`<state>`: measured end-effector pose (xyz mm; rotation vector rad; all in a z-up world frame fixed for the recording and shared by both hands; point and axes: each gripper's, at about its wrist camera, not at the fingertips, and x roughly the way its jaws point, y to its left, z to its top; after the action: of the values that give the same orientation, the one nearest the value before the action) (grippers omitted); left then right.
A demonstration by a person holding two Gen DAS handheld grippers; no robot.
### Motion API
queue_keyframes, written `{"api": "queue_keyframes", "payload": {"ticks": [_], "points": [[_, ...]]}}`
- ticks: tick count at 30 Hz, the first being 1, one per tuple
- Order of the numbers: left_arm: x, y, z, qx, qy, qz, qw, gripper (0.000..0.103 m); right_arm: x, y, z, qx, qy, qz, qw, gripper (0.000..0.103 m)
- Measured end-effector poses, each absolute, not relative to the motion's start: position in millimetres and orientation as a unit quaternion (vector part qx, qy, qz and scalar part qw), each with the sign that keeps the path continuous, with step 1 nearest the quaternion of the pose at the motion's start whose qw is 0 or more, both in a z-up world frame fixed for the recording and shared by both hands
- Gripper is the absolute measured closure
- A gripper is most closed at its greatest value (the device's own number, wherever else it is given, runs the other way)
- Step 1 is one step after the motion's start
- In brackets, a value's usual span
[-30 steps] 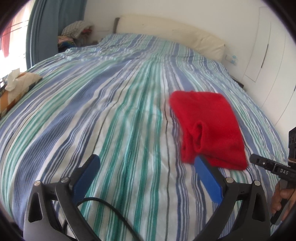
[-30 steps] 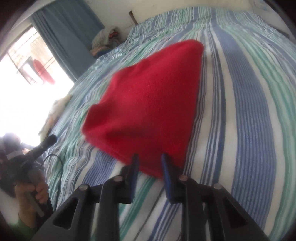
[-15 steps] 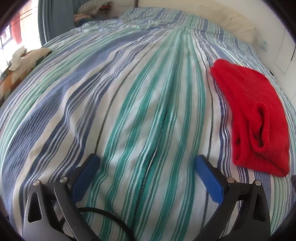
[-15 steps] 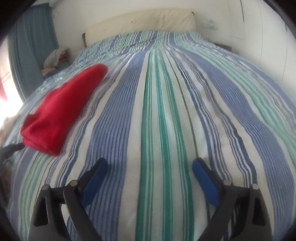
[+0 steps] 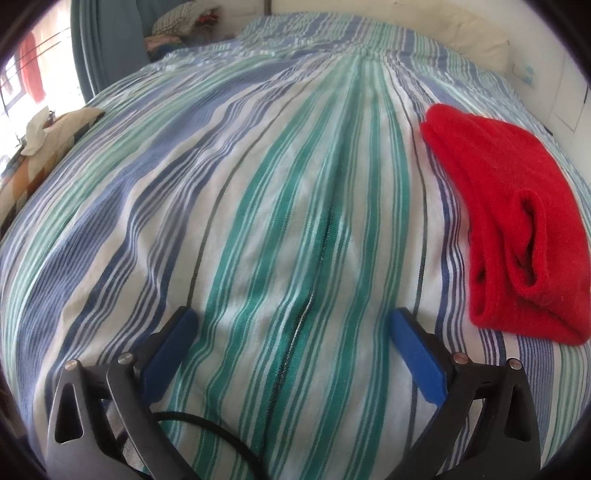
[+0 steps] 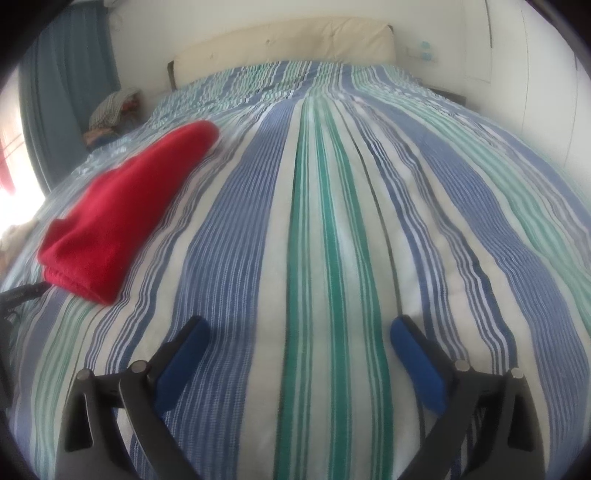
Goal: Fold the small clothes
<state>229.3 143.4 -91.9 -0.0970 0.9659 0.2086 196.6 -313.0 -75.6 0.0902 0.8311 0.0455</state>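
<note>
A folded red knit garment (image 5: 517, 221) lies flat on the striped bed cover (image 5: 258, 184), with a rolled cuff opening facing me. In the left wrist view it is to the right of my left gripper (image 5: 291, 314), which is open and holds nothing over bare cover. In the right wrist view the red garment (image 6: 122, 206) lies off to the left. My right gripper (image 6: 299, 325) stands apart from it, its jaws opening wide with only the bed cover (image 6: 369, 221) between them.
A cream headboard (image 6: 288, 44) closes the far end of the bed. Blue curtains (image 5: 107, 48) and a pile of clothes (image 5: 184, 26) are at the far left. A patterned cushion with a tissue (image 5: 40, 136) lies at the bed's left edge. White cupboard doors (image 6: 517, 74) stand on the right.
My right gripper let go of the red garment, opened wide and swung right, away from it. My left gripper tilted down and shifted left, so the garment now sits further right.
</note>
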Motion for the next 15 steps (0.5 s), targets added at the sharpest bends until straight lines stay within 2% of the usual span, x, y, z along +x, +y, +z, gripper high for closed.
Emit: {"api": "queue_keyframes", "payload": {"ticks": [15], "points": [[229.4,143.0,-91.8,-0.046,0.463,0.1,0.879,0.0,196.3,-311.6,-75.1,0.045,0.402,0.023,0.914,0.004]]}}
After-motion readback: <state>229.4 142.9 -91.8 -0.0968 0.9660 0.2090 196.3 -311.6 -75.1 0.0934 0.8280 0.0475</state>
